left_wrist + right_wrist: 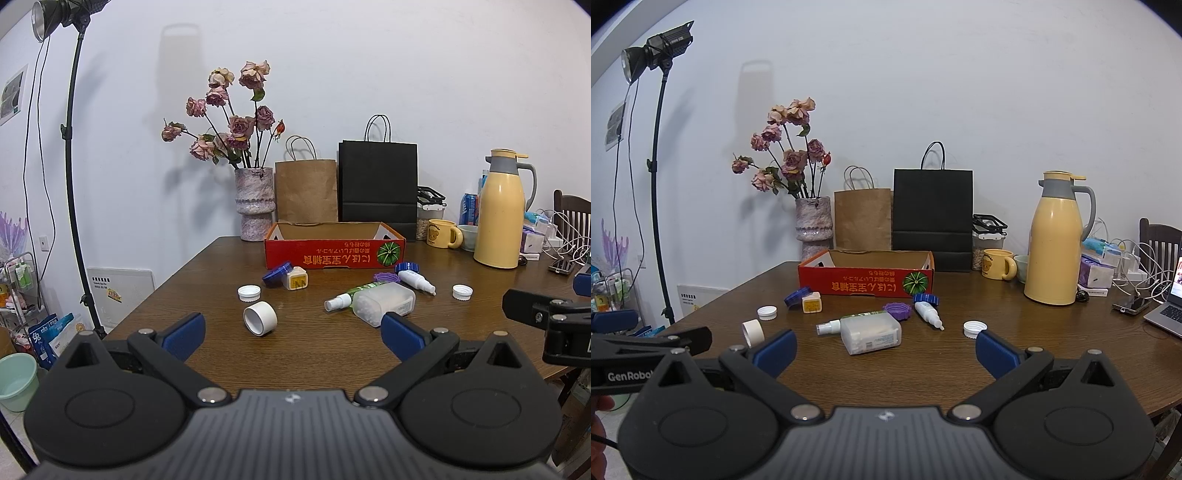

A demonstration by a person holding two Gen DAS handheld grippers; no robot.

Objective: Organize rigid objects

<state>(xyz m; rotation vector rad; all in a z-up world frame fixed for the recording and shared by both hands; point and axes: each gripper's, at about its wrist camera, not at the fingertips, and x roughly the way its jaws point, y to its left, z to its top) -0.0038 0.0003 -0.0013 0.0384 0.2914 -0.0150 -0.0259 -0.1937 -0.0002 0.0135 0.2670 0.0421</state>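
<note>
I see both tools, left (pixel 291 334) and right (pixel 884 350), spread and empty above the glossy wooden table (pixel 314 365); small plastic caps, bottles and a frosted box (pixel 384 301) lie before the red cardboard tray (pixel 332 253).

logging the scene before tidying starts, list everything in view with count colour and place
box: 1, red, table centre back, open
white caps: 2, table left and right
white ring: 1, front left
blue lids: 2, by the box
cube: 1, cream, beside left blue lid
purple lid: 1, centre
spray: 1, green, lying down
clear case: 1, centre front
dropper: 1, white, lying down
vase: 1, pink, back
bags: 2, brown, black
thermos: 1, yellow, right
mug: 1, yellow
left claw: open
right claw: open
</note>
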